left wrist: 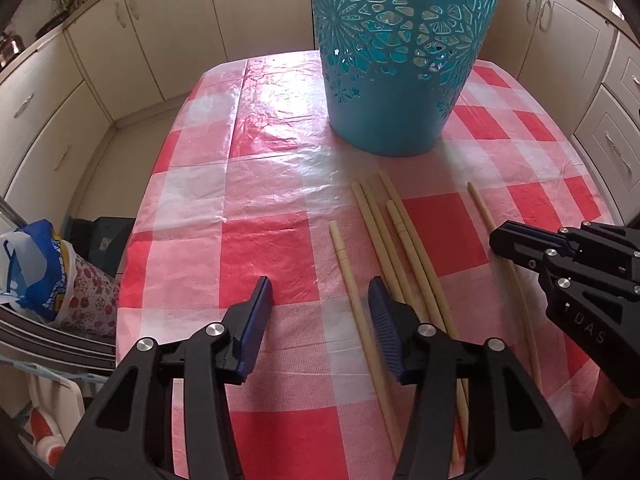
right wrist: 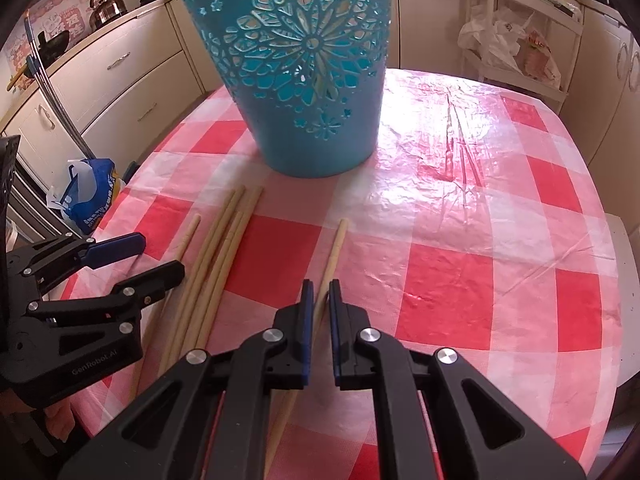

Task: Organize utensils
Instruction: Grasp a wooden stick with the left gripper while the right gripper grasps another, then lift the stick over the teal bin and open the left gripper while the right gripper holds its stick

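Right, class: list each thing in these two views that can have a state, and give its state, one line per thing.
left gripper: open, holding nothing
right gripper: nearly closed around the lone chopstick, firm contact unclear
lone chopstick: flat on the tablecloth
chopstick group: five, lying flat, ungrasped
blue basket: upright on the table
tablecloth: spread, wrinkled

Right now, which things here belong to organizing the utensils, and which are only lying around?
For the job: single chopstick between the right gripper's fingers; chopstick bundle; blue basket; left gripper.
Lying about: kettle; blue bag; checkered tablecloth.
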The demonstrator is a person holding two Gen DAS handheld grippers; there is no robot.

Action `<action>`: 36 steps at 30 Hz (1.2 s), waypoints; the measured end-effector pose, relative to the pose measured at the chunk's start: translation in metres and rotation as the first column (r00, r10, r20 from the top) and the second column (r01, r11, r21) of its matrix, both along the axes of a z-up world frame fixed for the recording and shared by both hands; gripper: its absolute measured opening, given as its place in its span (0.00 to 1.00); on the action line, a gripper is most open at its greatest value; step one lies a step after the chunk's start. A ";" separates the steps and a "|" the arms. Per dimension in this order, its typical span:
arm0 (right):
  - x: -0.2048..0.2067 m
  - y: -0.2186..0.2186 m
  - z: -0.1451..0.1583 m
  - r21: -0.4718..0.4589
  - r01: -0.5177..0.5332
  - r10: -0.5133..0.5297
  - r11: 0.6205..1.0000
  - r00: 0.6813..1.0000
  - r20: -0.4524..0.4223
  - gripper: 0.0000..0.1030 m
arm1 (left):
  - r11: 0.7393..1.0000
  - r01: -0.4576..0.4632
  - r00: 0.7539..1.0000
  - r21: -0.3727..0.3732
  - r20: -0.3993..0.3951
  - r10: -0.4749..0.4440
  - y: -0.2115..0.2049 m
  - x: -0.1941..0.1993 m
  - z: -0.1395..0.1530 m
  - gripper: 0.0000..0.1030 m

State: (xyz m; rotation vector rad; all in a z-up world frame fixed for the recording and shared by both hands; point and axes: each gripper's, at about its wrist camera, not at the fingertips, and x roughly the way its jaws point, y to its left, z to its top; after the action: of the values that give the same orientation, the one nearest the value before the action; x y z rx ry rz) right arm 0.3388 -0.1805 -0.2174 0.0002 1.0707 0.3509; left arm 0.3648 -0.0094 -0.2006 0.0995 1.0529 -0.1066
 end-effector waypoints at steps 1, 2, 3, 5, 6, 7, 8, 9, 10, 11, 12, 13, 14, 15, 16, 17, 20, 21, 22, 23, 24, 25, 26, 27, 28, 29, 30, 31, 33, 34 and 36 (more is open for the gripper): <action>0.001 0.001 0.000 -0.004 -0.002 0.002 1.000 1.000 0.001 0.08 | 1.000 0.002 1.000 -0.006 -0.003 -0.002 -0.001 0.002 0.000 0.45; 0.001 0.001 0.000 -0.003 -0.004 0.004 1.000 1.000 0.002 0.08 | 1.000 0.004 1.000 -0.013 -0.004 -0.004 -0.001 0.004 0.000 0.45; 0.001 0.002 0.000 -0.008 -0.007 0.008 1.000 1.000 0.004 0.08 | 1.000 0.012 1.000 -0.022 -0.008 -0.012 -0.003 0.006 0.000 0.44; -0.001 0.004 0.000 -0.026 -0.021 0.021 0.999 1.000 0.009 0.08 | 1.000 0.025 1.000 -0.016 -0.006 -0.025 -0.007 0.006 0.000 0.34; -0.001 0.005 0.000 -0.028 -0.024 0.024 0.999 1.000 0.009 0.08 | 0.999 0.031 1.000 -0.016 -0.007 -0.031 -0.008 0.006 0.001 0.31; -0.001 0.004 0.000 -0.027 -0.024 0.024 0.999 1.000 0.007 0.08 | 0.999 0.034 0.999 -0.025 -0.009 -0.034 -0.008 0.006 0.001 0.23; -0.001 0.004 0.000 -0.025 -0.024 0.024 0.999 1.000 0.004 0.07 | 0.999 0.034 0.999 -0.041 -0.015 -0.035 -0.006 0.006 0.001 0.17; -0.001 0.003 0.000 -0.019 -0.023 0.023 1.000 1.000 0.000 0.06 | 0.997 0.029 0.999 -0.065 -0.023 -0.030 -0.003 0.007 0.002 0.16; -0.001 0.002 0.000 -0.016 -0.022 0.022 1.000 1.000 -0.002 0.06 | 0.996 0.021 0.999 -0.085 -0.028 -0.024 0.000 0.007 0.002 0.15; -0.001 0.002 0.000 -0.020 -0.022 0.022 1.000 1.000 -0.003 0.06 | 0.995 0.015 0.999 -0.101 -0.035 -0.019 0.003 0.008 0.002 0.15; -0.001 0.003 0.000 -0.026 -0.023 0.023 0.999 1.000 -0.005 0.06 | 0.994 0.008 0.999 -0.104 -0.040 -0.013 0.004 0.009 0.002 0.15; -0.001 0.005 0.000 -0.038 -0.030 0.029 0.999 1.000 -0.004 0.06 | 0.994 0.004 0.999 -0.109 -0.044 -0.009 0.004 0.009 0.002 0.15; -0.001 0.006 0.000 -0.051 -0.038 0.038 0.998 0.999 -0.001 0.06 | 0.994 0.004 0.999 -0.105 -0.045 -0.009 0.003 0.009 0.002 0.15; -0.002 0.008 0.000 -0.063 -0.044 0.045 0.997 0.999 0.003 0.06 | 0.995 0.006 0.999 -0.095 -0.043 -0.011 0.001 0.009 0.002 0.15; -0.002 0.008 0.000 -0.069 -0.048 0.049 0.996 0.999 0.006 0.06 | 0.996 0.010 0.999 -0.084 -0.040 -0.014 -0.001 0.008 0.002 0.15; -0.002 0.009 0.000 -0.070 -0.050 0.051 0.996 0.999 0.007 0.06 | 0.997 0.018 0.999 -0.075 -0.038 -0.021 -0.002 0.007 0.002 0.13; 0.000 0.003 0.000 -0.022 -0.032 0.032 0.999 0.999 -0.013 0.06 | 0.995 0.013 0.999 -0.095 -0.045 -0.017 0.002 0.009 0.001 0.05; 0.001 -0.001 -0.001 0.009 -0.020 0.021 1.000 0.999 -0.027 0.06 | 0.992 0.004 0.998 -0.128 -0.056 -0.011 0.005 0.010 0.001 0.05; 0.002 -0.006 -0.001 0.048 -0.005 0.008 0.999 0.999 -0.046 0.06 | 0.988 -0.006 0.998 -0.154 -0.061 -0.003 0.009 0.010 0.002 0.05; 0.003 -0.010 -0.002 0.080 0.008 -0.003 0.997 0.998 -0.063 0.06 | 0.985 -0.013 0.998 -0.172 -0.059 0.003 0.012 0.009 0.003 0.05; 0.004 -0.015 -0.002 0.113 0.023 -0.015 0.993 0.997 -0.076 0.06 | 0.983 -0.015 0.999 -0.181 -0.045 0.007 0.013 0.007 0.007 0.05; 0.005 -0.018 -0.002 0.133 0.035 -0.024 0.991 0.996 -0.085 0.06 | 0.983 -0.015 1.000 -0.182 -0.027 0.010 0.013 0.005 0.011 0.05; 0.006 -0.021 -0.002 0.153 0.050 -0.036 0.987 0.995 -0.093 0.06 | 0.983 -0.015 1.000 -0.186 -0.005 0.014 0.013 0.003 0.017 0.05; 0.006 -0.024 -0.002 0.170 0.063 -0.046 0.983 0.994 -0.099 0.06 | 0.981 -0.016 1.000 -0.193 0.017 0.019 0.014 0.002 0.023 0.05; 0.007 -0.027 -0.002 0.183 0.074 -0.056 0.980 0.993 -0.105 0.06 | 0.979 -0.017 0.999 -0.204 0.039 0.026 0.016 0.001 0.028 0.05; 0.007 -0.030 -0.002 0.199 0.087 -0.066 0.976 0.992 -0.111 0.06 | 0.977 -0.022 0.997 -0.213 0.062 0.036 0.018 0.000 0.035 0.05; 0.007 -0.032 -0.002 0.213 0.099 -0.075 0.972 0.990 -0.117 0.06 | 0.974 -0.025 0.995 -0.224 0.086 0.045 0.020 -0.001 0.041 0.05; 0.008 -0.035 -0.002 0.230 0.112 -0.085 0.967 0.989 -0.124 0.06 | 0.971 -0.025 0.992 -0.238 0.118 0.055 0.022 -0.004 0.049 0.05; 0.008 -0.041 -0.002 0.261 0.139 -0.106 0.955 0.985 -0.137 0.06 | 0.967 -0.023 0.977 -0.252 0.198 0.075 0.026 -0.010 0.066 0.05; 0.009 -0.044 -0.002 0.276 0.153 -0.117 0.949 0.983 -0.143 0.06 | 0.965 -0.016 0.966 -0.261 0.246 0.082 0.029 -0.013 0.077 0.05; 0.009 -0.048 -0.001 0.298 0.173 -0.134 0.939 0.980 -0.149 0.06 | 0.956 0.000 0.930 -0.293 0.350 0.107 0.033 -0.023 0.099 0.05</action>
State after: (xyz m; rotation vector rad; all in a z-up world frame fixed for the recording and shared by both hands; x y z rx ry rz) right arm 0.3480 -0.2284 -0.2186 0.3900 1.1241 0.3777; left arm 0.3420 0.0235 -0.1014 -0.1711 0.6588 -0.1837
